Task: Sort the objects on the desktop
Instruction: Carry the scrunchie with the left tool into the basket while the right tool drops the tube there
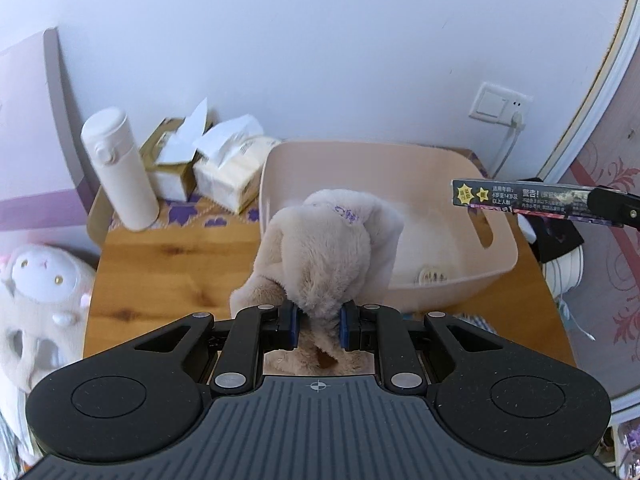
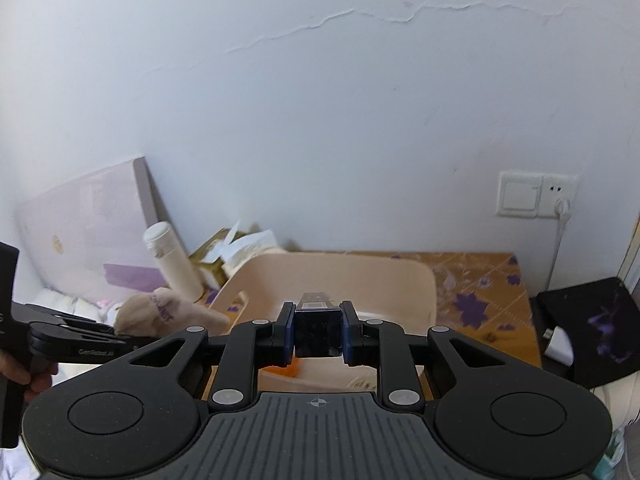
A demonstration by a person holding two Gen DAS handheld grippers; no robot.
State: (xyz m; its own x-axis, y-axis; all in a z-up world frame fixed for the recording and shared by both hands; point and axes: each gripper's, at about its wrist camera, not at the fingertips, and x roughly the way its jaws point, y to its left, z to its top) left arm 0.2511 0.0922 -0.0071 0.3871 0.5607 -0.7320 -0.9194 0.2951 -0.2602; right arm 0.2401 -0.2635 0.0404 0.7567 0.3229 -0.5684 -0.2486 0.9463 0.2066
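My left gripper (image 1: 318, 326) is shut on a beige plush toy (image 1: 328, 248) and holds it at the front left rim of the pink plastic bin (image 1: 460, 284). My right gripper (image 2: 318, 330) is shut on a dark printed box (image 2: 318, 328) and holds it above the bin (image 2: 424, 280). In the left wrist view the box (image 1: 520, 198) sticks out over the bin's right side from the right gripper's fingers (image 1: 616, 206). In the right wrist view the plush toy (image 2: 168, 312) hangs from the left gripper (image 2: 116, 332) at the bin's left side. A small round item (image 1: 430, 276) lies inside the bin.
A white bottle (image 1: 120, 168) and two tissue packs (image 1: 224, 168) stand at the table's back left. A white plush toy (image 1: 36, 300) sits off the table's left edge. A black pouch (image 2: 592, 328) lies to the right of the table. A wall socket (image 2: 536, 196) with a cable is behind.
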